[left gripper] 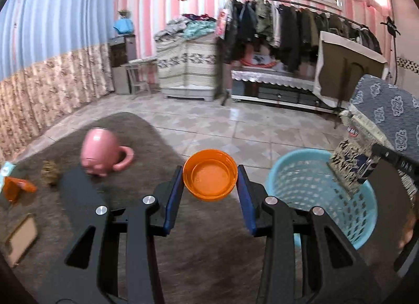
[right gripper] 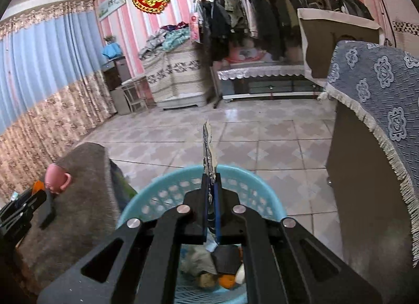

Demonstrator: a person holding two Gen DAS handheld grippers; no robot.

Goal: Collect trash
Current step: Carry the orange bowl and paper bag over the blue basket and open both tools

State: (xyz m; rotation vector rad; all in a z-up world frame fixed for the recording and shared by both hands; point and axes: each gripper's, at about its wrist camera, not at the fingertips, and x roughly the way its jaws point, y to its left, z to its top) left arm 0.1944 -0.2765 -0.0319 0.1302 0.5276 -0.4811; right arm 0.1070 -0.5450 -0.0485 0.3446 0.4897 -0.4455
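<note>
At the far left of the brown desk lay an orange wrapper, with a small brownish crumpled scrap just beside it and a flat card nearer the camera. A pink mug stood past the scrap, upside down, its handle pointing right. The left gripper held an orange lid between its blue-padded fingers, open side up, above the desk's right edge. To the right stood a blue basket on the tiled floor, beside the desk. The right gripper hung over the basket, its fingers nearly closed and clamping a flat printed packet that stuck out edge-on. Inside the basket lay mixed trash, some of it orange. Farther right stood furniture under a blue patterned cloth.
</note>
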